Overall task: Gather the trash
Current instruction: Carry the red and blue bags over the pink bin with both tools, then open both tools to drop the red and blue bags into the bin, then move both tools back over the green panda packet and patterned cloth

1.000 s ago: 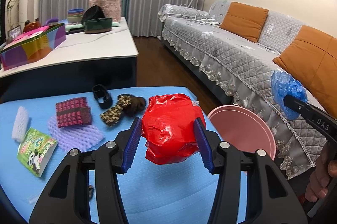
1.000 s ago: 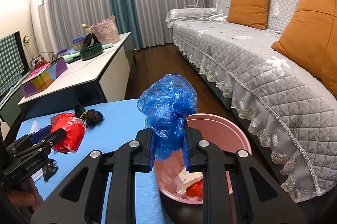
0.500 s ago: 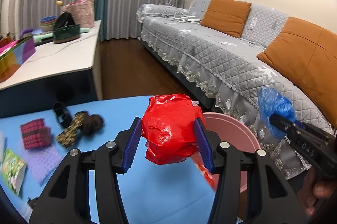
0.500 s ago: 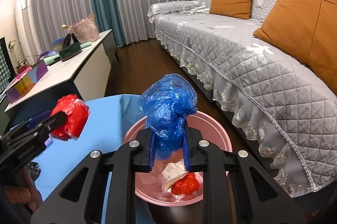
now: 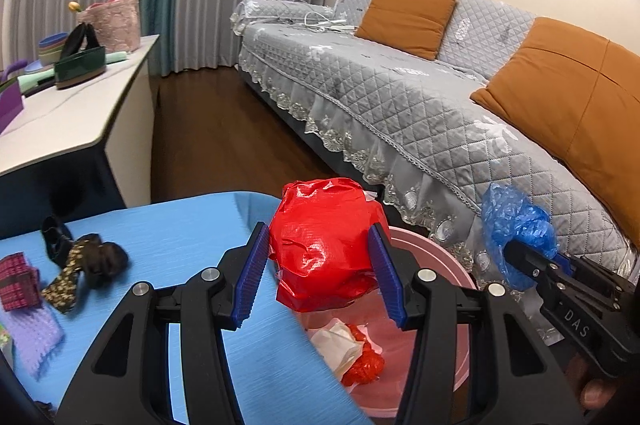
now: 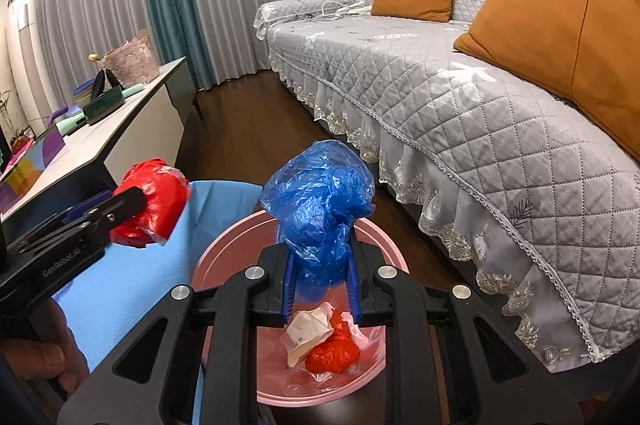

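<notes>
My left gripper (image 5: pixel 320 277) is shut on a crumpled red plastic bag (image 5: pixel 324 241), held at the blue table's right edge, over the near rim of the pink bin (image 5: pixel 444 265). My right gripper (image 6: pixel 320 289) is shut on a crumpled blue plastic bag (image 6: pixel 318 201), held above the pink bin (image 6: pixel 228 245). The bin holds a white paper scrap (image 6: pixel 308 329) and a small red wad (image 6: pixel 332 349). In the right wrist view the left gripper with the red bag (image 6: pixel 150 201) shows at the left. In the left wrist view the blue bag (image 5: pixel 516 225) shows at the right.
The blue table (image 5: pixel 168 225) carries a dark patterned cloth (image 5: pixel 84 261), a maroon pad (image 5: pixel 18 281) and a purple foam net (image 5: pixel 34 337). A grey sofa (image 5: pixel 420 105) with orange cushions stands at the right. A white sideboard (image 5: pixel 68 113) with boxes and bowls stands at the left.
Both grippers have moved right toward the pink bin with their bags. The red bag now hangs at the bin's rim and the blue bag sits over the bin's inside.
</notes>
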